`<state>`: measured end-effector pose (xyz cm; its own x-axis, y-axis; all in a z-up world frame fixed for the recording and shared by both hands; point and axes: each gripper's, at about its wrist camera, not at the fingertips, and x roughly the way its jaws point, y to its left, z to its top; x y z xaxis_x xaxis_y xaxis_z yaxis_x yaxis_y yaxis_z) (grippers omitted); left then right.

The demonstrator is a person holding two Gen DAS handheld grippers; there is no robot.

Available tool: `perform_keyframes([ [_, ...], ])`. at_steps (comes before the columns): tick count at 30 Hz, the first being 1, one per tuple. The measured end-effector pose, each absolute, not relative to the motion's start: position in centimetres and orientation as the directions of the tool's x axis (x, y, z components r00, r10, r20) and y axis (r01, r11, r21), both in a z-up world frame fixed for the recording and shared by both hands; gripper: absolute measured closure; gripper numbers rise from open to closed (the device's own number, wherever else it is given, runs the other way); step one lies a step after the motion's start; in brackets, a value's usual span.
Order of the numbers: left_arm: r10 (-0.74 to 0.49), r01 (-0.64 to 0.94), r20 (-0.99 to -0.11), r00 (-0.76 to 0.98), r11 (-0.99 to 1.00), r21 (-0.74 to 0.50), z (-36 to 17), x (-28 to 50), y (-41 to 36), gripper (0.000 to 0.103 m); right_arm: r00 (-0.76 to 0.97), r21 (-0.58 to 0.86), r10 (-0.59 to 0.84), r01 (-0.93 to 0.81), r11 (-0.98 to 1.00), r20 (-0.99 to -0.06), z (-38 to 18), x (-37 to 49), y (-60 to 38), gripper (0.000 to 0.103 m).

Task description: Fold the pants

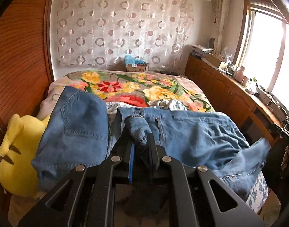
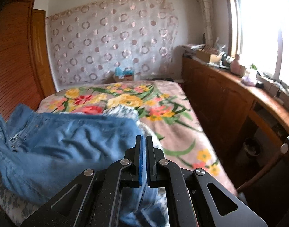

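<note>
Blue denim pants (image 1: 191, 132) lie crumpled across the near end of the bed, with a back pocket showing at the left. My left gripper (image 1: 137, 130) is shut on a bunched fold of the denim near the waistband. In the right wrist view the pants (image 2: 68, 136) spread to the left, blurred. My right gripper (image 2: 143, 138) is shut, and a thin layer of the denim runs between its blue pads and hangs below them. Neither gripper appears in the other's view.
A floral blanket (image 1: 125, 87) covers the bed, over a blue-and-white sheet (image 1: 258, 191). A yellow plush toy (image 1: 17, 151) sits at the left edge by a wooden wardrobe (image 1: 17, 56). A cluttered wooden cabinet (image 2: 220, 94) runs along the right under a window. A cardboard box (image 1: 135, 66) stands beyond the bed.
</note>
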<state>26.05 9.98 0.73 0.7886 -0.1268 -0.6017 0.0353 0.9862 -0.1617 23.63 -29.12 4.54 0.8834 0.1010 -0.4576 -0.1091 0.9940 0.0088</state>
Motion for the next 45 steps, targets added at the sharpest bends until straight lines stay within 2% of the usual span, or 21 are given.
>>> perform_keyframes([
  [3,-0.127,0.044,-0.599,0.791,0.988,-0.151,0.8,27.4,9.6,0.09,0.881,0.026,0.106,-0.106,0.994,-0.461,4.9,24.5,-29.4,0.103],
  [10,-0.125,0.047,-0.626,0.77,0.989,-0.139,-0.6,28.5,9.1,0.09,0.807,0.034,0.146,-0.154,0.988,-0.573,0.7,25.2,-27.6,0.102],
  [13,-0.121,0.039,-0.637,0.762,0.989,-0.142,-1.3,28.4,9.3,0.09,0.768,0.072,0.168,-0.157,0.985,-0.618,-1.5,24.4,-27.2,0.082],
  [15,-0.123,0.034,-0.642,0.757,0.988,-0.149,-1.9,28.3,9.3,0.09,0.753,0.081,0.171,-0.155,0.985,-0.635,-2.7,23.5,-26.9,0.064],
  [17,-0.122,0.031,-0.646,0.753,0.988,-0.151,-2.3,28.1,9.2,0.09,0.741,0.109,0.187,-0.153,0.982,-0.645,-3.3,23.1,-27.3,0.055],
  [30,-0.126,0.035,-0.651,0.748,0.988,-0.15,-2.9,27.6,9.1,0.09,0.699,0.186,0.187,-0.078,0.979,-0.69,-4.0,21.5,-30.0,0.046],
  [36,-0.129,0.036,-0.65,0.749,0.987,-0.154,-3.3,27.2,9.1,0.09,0.694,0.225,0.221,-0.087,0.971,-0.686,-3.5,21.5,-30.0,0.049],
  [37,-0.128,0.035,-0.651,0.749,0.987,-0.154,-3.3,27.2,9.1,0.09,0.695,0.228,0.23,-0.096,0.969,-0.681,-3.4,21.7,-29.9,0.055],
  [38,-0.129,0.035,-0.65,0.749,0.987,-0.155,-3.2,27.2,9.2,0.09,0.698,0.223,0.23,-0.103,0.969,-0.678,-3.3,21.8,-29.8,0.077],
  [39,-0.13,0.033,-0.647,0.751,0.986,-0.161,-3.3,27.0,9.2,0.09,0.708,0.202,0.211,-0.097,0.974,-0.674,-3.1,21.8,-29.8,0.084],
  [40,-0.133,0.032,-0.643,0.754,0.986,-0.167,-3.2,26.9,9.4,0.09,0.716,0.195,0.209,-0.103,0.975,-0.666,-2.9,21.8,-29.8,0.084],
  [42,-0.14,0.034,-0.632,0.762,0.984,-0.176,-2.8,26.7,9.3,0.09,0.745,0.174,0.202,-0.116,0.978,-0.636,-2.1,21.6,-29.8,0.091],
  [45,-0.143,0.04,-0.612,0.778,0.983,-0.18,-1.7,27.0,9.2,0.09,0.791,0.144,0.181,-0.119,0.982,-0.585,-0.3,21.4,-30.2,0.092],
])
